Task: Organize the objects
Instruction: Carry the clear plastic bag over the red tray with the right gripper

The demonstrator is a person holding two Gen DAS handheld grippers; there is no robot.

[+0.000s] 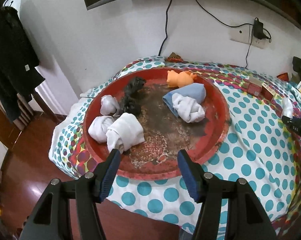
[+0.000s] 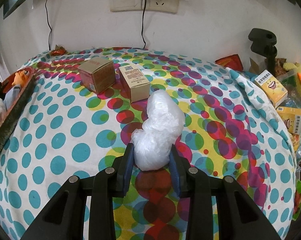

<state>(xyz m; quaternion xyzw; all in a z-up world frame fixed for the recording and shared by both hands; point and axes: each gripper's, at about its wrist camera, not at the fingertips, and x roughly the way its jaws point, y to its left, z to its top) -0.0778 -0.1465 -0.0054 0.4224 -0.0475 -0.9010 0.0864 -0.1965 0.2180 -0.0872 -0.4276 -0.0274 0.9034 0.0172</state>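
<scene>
The table's polka-dot cloth [image 2: 56, 132] carries a round, worn red tray [image 1: 220, 100] already holding rolled white socks [image 1: 118, 132], a blue cloth and an orange toy. The right tongs [image 2: 152, 162] are clamped on a crumpled white plastic bundle [image 2: 160, 132], low over the cloth near two small cardboard boxes [image 2: 97, 74]. The left tongs [image 1: 148, 160] hang open and empty at the tray's near rim. Best carry the bundle level and release inside the rim.
</scene>
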